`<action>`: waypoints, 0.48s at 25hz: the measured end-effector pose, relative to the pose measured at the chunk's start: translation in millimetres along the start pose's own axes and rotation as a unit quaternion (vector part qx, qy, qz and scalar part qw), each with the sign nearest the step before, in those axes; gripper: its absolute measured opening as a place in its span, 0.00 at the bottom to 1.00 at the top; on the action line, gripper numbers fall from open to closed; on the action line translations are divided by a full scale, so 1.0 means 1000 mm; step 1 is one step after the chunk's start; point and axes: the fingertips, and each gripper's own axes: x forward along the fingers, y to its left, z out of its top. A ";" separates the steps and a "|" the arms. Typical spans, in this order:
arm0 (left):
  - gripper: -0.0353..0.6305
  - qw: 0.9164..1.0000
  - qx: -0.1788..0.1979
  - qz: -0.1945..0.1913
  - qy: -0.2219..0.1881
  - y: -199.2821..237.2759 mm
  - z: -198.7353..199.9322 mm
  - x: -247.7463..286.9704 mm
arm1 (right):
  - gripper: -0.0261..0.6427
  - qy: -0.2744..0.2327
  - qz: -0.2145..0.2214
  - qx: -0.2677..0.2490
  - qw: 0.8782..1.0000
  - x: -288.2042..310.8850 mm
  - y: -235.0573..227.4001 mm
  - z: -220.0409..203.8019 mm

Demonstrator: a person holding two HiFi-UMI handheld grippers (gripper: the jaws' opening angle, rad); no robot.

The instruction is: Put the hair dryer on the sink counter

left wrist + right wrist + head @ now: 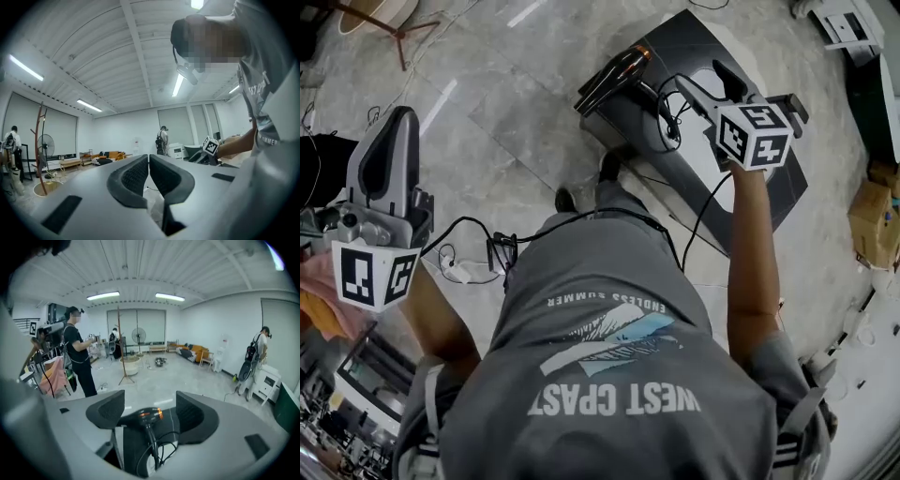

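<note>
A black hair dryer (614, 80) with an orange band lies on the far left corner of the dark sink counter (675, 42), its nozzle over the edge. Its black cord (670, 117) loops over the counter top. My right gripper (703, 77) hangs over the counter just right of the dryer, open and holding nothing. In the right gripper view the hair dryer (149, 417) lies beyond the spread jaws of the right gripper (150, 406), and its cord (154, 451) trails back between them. My left gripper (397, 117) is far off at the left, shut and empty, also seen as the left gripper (149, 161).
The marble floor (487, 112) surrounds the counter. A wooden coat stand (394, 33) is at the far left, cables and a plug (473, 267) lie by the person's feet, and cardboard boxes (877, 220) sit at the right. A person (79, 362) and a standing fan (138, 337) are farther off.
</note>
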 end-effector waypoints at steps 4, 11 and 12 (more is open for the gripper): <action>0.09 1.000 -0.003 -0.020 -0.009 -0.016 0.003 0.003 | 0.40 -0.157 -0.038 -0.039 0.986 -0.089 0.022 0.078; 0.09 0.998 -0.014 -0.064 -0.019 -0.052 -0.006 0.020 | 0.08 -0.287 -0.084 -0.088 0.950 -0.214 0.057 0.132; 0.09 0.997 -0.014 -0.073 -0.021 -0.056 -0.007 0.021 | 0.08 -0.283 -0.087 -0.092 0.951 -0.220 0.062 0.132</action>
